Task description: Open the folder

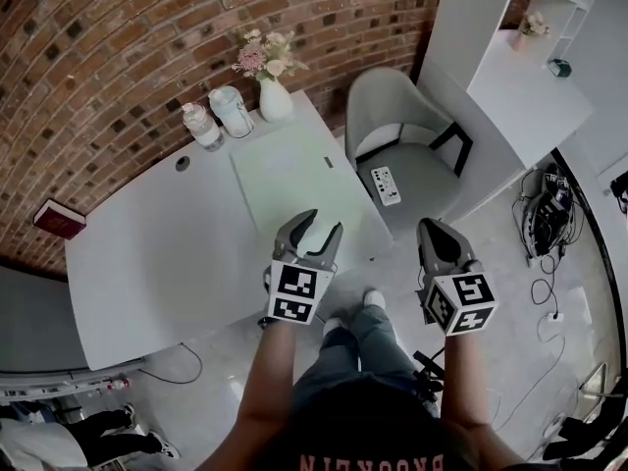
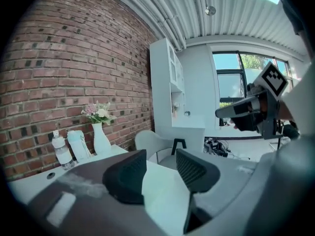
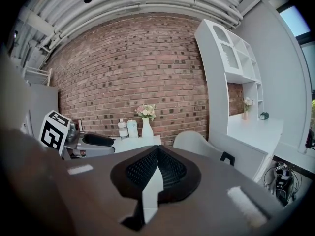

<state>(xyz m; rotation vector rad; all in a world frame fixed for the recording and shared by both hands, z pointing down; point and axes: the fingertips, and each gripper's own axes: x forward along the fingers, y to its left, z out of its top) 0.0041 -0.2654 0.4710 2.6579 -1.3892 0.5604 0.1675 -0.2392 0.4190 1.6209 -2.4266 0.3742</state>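
A pale green folder [image 1: 294, 177] lies flat and closed on the white table [image 1: 147, 253], with a small dark mark near its right edge. My left gripper [image 1: 322, 226] hangs over the folder's near right corner, its jaws wide open with nothing between them. In the left gripper view the open jaws [image 2: 162, 163] frame the pale folder surface [image 2: 165, 195] below. My right gripper [image 1: 433, 226] is off the table's right side, above the floor in front of the chair. Its jaws [image 3: 156, 154] are shut and hold nothing. It also shows in the left gripper view as the right gripper [image 2: 246, 113].
At the table's far edge stand a white vase of flowers [image 1: 273, 88] and two bottles [image 1: 203, 126], [image 1: 232, 111]. A dark red book [image 1: 59, 220] lies at the left corner. A grey chair [image 1: 402, 145] holding a remote [image 1: 386, 185] stands right of the table. Cables [image 1: 545, 224] lie on the floor.
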